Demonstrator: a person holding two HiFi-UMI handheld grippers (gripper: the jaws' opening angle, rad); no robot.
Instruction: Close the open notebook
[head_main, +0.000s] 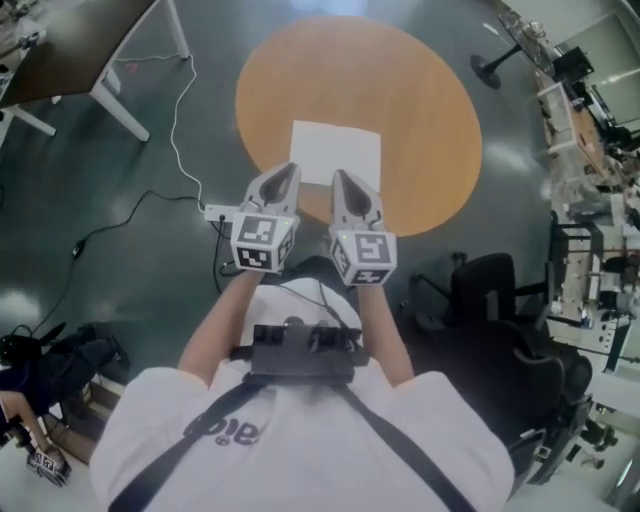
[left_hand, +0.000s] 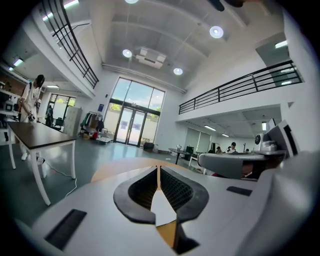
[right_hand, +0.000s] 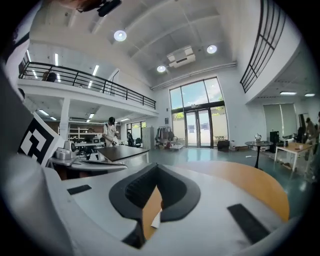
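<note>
White plastic jaws pinched shut on both sides, nothing held. Left gripper (head_main: 288, 176) reaches near-left corner of open notebook (head_main: 340, 145); right gripper (head_main: 342, 182) over near edge, closer. Pages lie crosswise ahead on round wooden table (head_main: 425, 100).

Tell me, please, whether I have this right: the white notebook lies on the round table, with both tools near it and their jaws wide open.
Not quite: the jaws are shut, not wide open, as each gripper view shows. The white notebook does lie on the round table, with the left tool and right tool near it.
</note>
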